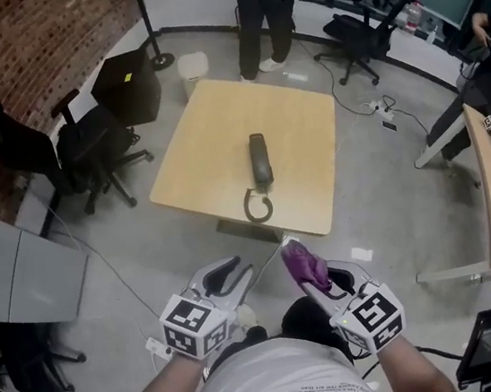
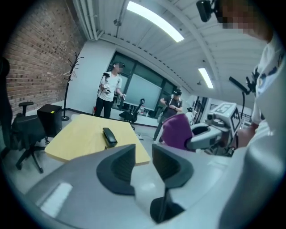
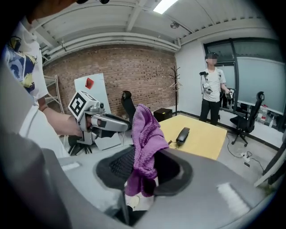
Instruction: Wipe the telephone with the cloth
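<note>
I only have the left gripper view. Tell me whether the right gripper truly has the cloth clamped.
Observer: Yes. The right gripper view shows the right gripper shut on the purple cloth, which sticks up from between its jaws.
Operator: Now report where the phone's cord lies.
Observer: The head view shows the coiled cord looped at the near end of the telephone, on the table, toward you.

Bright ceiling strip light (image 2: 154,21), fisheye-darkened edges

Left gripper (image 2: 143,151) fingers (image 2: 121,167) apart (empty); telephone (image 2: 109,136) on table (image 2: 80,136).
</note>
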Action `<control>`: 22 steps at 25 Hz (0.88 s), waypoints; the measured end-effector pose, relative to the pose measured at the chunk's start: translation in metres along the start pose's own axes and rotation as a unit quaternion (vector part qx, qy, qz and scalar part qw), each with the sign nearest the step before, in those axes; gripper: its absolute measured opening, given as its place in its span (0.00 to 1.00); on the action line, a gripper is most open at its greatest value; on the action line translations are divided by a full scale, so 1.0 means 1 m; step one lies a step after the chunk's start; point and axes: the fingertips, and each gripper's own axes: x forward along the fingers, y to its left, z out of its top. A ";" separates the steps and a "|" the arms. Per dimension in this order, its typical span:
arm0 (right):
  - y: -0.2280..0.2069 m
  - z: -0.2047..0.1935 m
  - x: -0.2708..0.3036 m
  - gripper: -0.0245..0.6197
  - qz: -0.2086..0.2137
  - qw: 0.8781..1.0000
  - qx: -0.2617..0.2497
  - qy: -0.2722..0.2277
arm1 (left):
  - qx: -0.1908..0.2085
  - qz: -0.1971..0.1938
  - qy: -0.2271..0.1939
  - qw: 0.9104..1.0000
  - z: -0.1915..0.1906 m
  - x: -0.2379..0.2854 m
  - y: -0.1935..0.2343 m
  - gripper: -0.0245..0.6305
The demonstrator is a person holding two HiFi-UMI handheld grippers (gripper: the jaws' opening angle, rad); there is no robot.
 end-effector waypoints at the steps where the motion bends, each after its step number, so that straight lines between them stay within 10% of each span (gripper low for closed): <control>1: -0.002 0.002 0.002 0.22 0.001 1.000 0.001 0.002 | -0.002 0.004 0.002 1.000 0.000 0.005 0.005 0.20; 22: -0.173 0.030 0.057 0.22 0.058 0.996 -0.027 0.064 | -0.038 0.190 0.046 0.980 0.010 0.216 0.129 0.40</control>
